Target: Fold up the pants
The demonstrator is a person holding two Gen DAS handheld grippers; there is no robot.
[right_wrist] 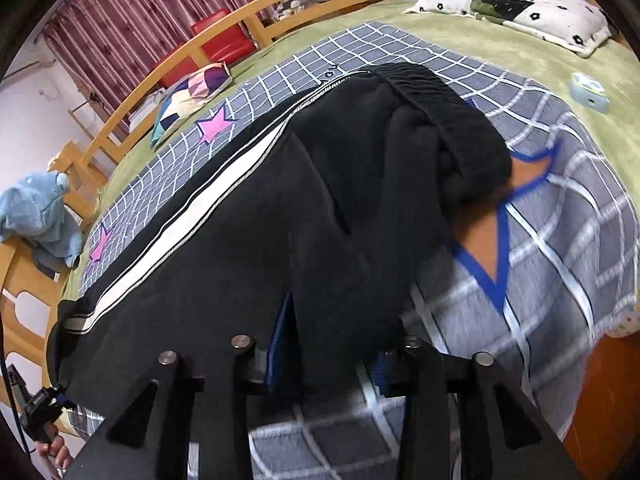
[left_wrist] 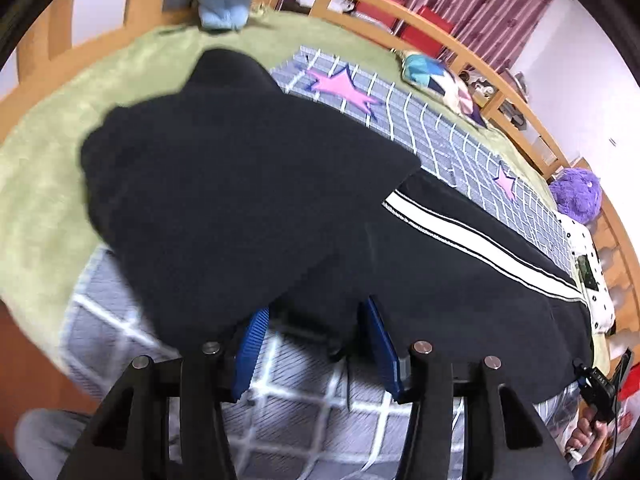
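Observation:
Black pants (left_wrist: 248,184) with a white side stripe (left_wrist: 472,236) lie on a grey grid-pattern blanket (left_wrist: 424,120) on the bed. In the left wrist view the leg end is lifted and blurred, and my left gripper (left_wrist: 316,320) stands with its blue pads (left_wrist: 252,340) apart around the pants' near edge. In the right wrist view the pants (right_wrist: 240,248) stretch from the elastic waistband (right_wrist: 440,96) to the cuffs at left. My right gripper (right_wrist: 332,344) straddles a bunched fold of the black fabric, pads (right_wrist: 280,340) either side of it.
A green bedspread (right_wrist: 460,40) covers the bed, ringed by a wooden rail (left_wrist: 460,40). A white patterned pillow (right_wrist: 516,4), a colourful cushion (right_wrist: 192,96), a blue plush toy (right_wrist: 32,216), a purple plush (left_wrist: 576,194) and a small light-blue object (right_wrist: 588,88) lie around.

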